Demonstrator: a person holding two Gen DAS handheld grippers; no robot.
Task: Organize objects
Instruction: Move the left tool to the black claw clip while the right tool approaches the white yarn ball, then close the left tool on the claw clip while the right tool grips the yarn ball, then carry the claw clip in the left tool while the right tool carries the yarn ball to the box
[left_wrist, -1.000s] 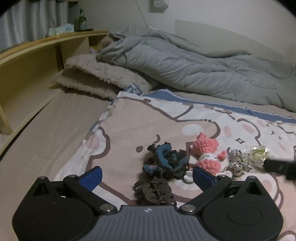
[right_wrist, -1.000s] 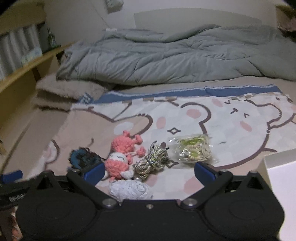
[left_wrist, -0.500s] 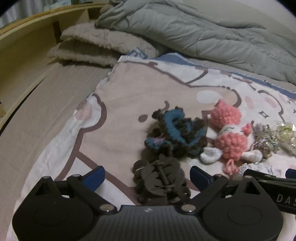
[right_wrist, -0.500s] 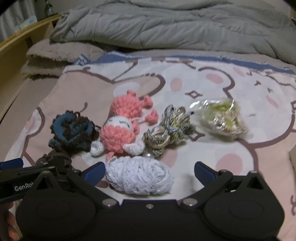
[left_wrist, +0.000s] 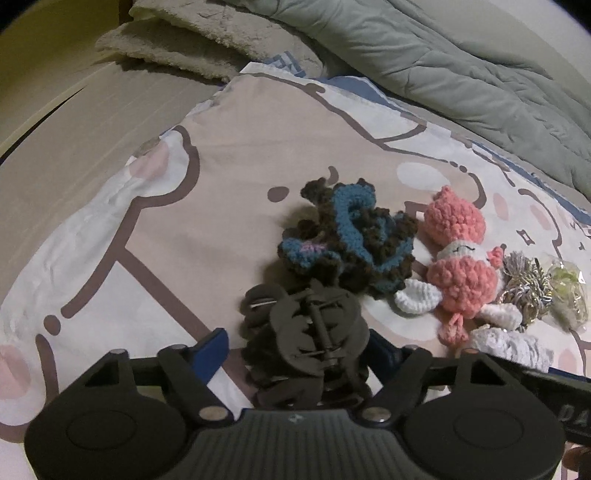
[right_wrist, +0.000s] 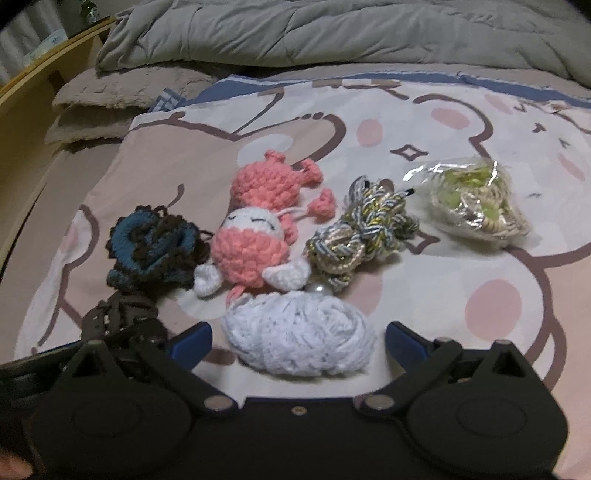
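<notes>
Small items lie in a cluster on a cartoon-print sheet (left_wrist: 236, 155). My left gripper (left_wrist: 299, 345) is open, its fingers on either side of a dark brown hair claw clip (left_wrist: 306, 332). Behind it lies a blue and brown crochet piece (left_wrist: 351, 240), then a pink and white crochet doll (left_wrist: 458, 266). My right gripper (right_wrist: 299, 338) is open around a white crochet ball (right_wrist: 299, 336). Beyond it lie the doll (right_wrist: 255, 229), a braided gold and grey cord (right_wrist: 362, 236) and a clear bag of trinkets (right_wrist: 476, 203). The crochet piece (right_wrist: 151, 251) and clip (right_wrist: 122, 317) show at the left.
A crumpled grey duvet (left_wrist: 443, 62) lies across the far side of the bed, with beige fleece pillows (left_wrist: 207, 40) beside it. A wooden bed frame shelf (right_wrist: 44, 77) runs along the left. The sheet (right_wrist: 480, 314) lies bare right of the white ball.
Both grippers have moved forward and down toward the cluster. The hair clip now sits between my left fingers, and the white ball between my right fingers.
</notes>
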